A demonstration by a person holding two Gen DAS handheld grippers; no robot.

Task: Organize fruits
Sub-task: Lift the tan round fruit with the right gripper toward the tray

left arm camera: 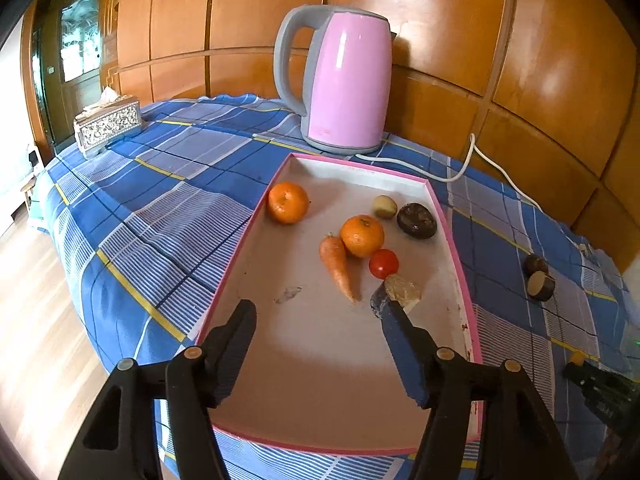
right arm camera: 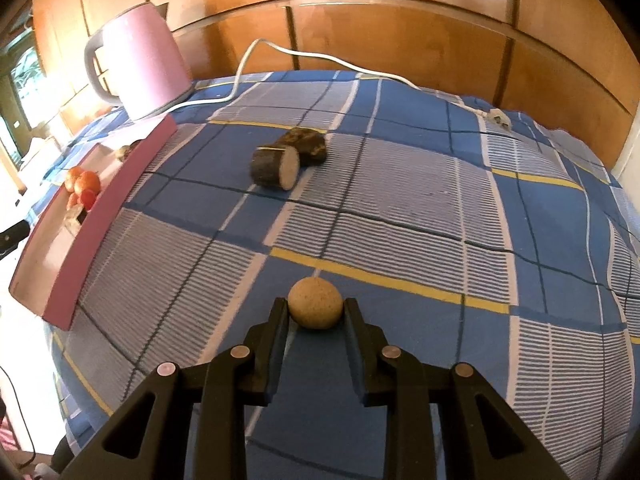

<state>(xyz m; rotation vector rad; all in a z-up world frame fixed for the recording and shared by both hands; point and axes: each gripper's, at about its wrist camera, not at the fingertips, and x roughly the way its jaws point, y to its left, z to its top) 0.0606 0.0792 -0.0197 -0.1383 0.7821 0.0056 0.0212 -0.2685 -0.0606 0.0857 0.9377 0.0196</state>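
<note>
A pink-rimmed tray [left arm camera: 456,248] holds two oranges [left arm camera: 288,202] [left arm camera: 362,236], a carrot [left arm camera: 338,266], a tomato [left arm camera: 383,263], a small tan fruit [left arm camera: 385,206], a dark round fruit [left arm camera: 417,220] and a pale chunk [left arm camera: 406,291]. My left gripper [left arm camera: 316,308] is open and empty over the tray's near half. My right gripper [right arm camera: 316,308] is shut on a round tan fruit [right arm camera: 315,307] at the blue plaid cloth. Two dark cut root pieces [right arm camera: 276,167] [right arm camera: 306,145] lie on the cloth beyond it. The tray also shows in the right wrist view [right arm camera: 100,216], at the left.
A pink kettle [left arm camera: 344,80] stands behind the tray, its white cord [right arm camera: 320,60] trailing across the cloth to a plug [right arm camera: 498,118]. A patterned tissue box [left arm camera: 108,126] sits far left. Wooden wall panels back the table. The table edge drops to floor at left.
</note>
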